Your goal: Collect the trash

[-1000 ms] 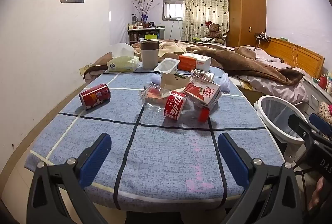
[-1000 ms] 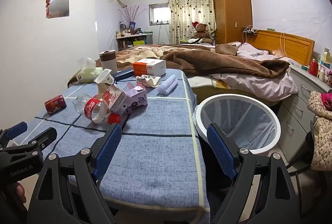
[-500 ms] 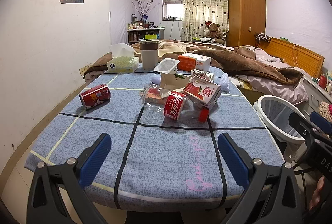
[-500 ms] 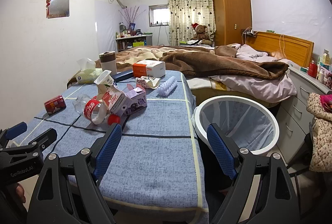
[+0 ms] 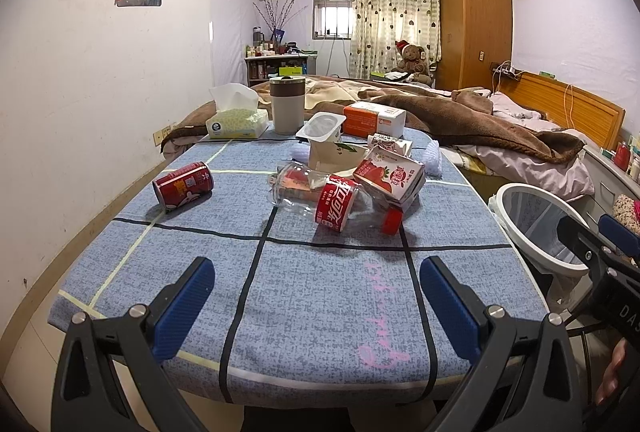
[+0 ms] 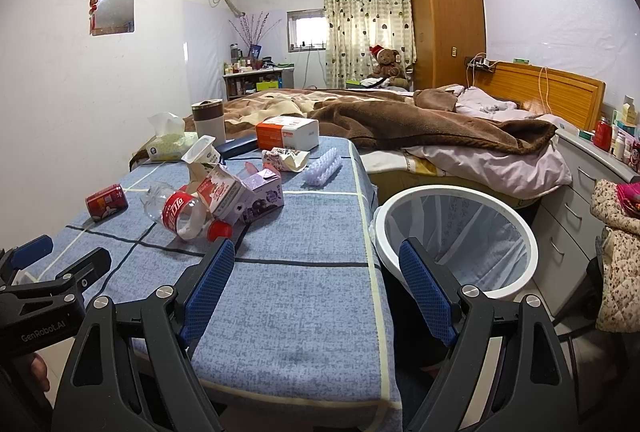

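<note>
Trash lies mid-table on the blue cloth (image 5: 312,288): a clear cola bottle (image 5: 332,202) (image 6: 182,212) with a red cap, a red can (image 5: 183,186) (image 6: 106,202) on its side to the left, a strawberry milk carton (image 5: 390,176) (image 6: 218,192), a purple carton (image 6: 262,196), a white yogurt cup (image 5: 322,128) (image 6: 200,150) and a crumpled wrapper (image 6: 286,158). A white bin (image 6: 452,232) (image 5: 532,220) with a clear liner stands at the table's right side. My left gripper (image 5: 314,302) is open and empty over the near table edge. My right gripper (image 6: 316,282) is open and empty between the table's right edge and the bin.
At the table's far end stand a tissue box (image 5: 236,120), a grey cup (image 5: 287,104), an orange-white box (image 5: 374,118) and a white bristly roller (image 6: 322,168). A bed (image 6: 440,136) with a brown blanket lies behind. Drawers (image 6: 576,208) stand on the right.
Both grippers have drifted slightly; the table objects sit a touch higher in view. Nothing was gripped or moved.
</note>
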Demonstrator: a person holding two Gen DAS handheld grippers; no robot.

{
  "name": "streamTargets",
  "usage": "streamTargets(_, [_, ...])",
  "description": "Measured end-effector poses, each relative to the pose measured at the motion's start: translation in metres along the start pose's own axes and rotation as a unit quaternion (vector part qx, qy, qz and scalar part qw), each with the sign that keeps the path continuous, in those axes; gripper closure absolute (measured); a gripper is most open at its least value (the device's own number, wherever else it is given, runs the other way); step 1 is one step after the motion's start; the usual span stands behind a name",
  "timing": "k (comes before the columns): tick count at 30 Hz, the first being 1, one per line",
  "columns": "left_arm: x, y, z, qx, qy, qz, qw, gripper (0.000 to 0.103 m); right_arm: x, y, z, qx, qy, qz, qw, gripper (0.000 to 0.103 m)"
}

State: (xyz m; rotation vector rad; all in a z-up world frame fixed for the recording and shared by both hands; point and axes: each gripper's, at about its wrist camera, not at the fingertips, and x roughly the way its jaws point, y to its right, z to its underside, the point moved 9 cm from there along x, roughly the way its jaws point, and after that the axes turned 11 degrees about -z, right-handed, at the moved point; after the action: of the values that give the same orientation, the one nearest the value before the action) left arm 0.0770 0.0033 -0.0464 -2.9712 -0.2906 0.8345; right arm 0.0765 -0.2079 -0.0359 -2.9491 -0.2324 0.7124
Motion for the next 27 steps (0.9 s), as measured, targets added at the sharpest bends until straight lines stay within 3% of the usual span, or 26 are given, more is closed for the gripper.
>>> streamTargets(27, [-0.0006,-0.0027,-0.0011,-0.003,-0.001,0.0,1.0,0.0,0.0005,-0.0016,-0.0005,-0.003,0.0,0.0,1.0,0.017])
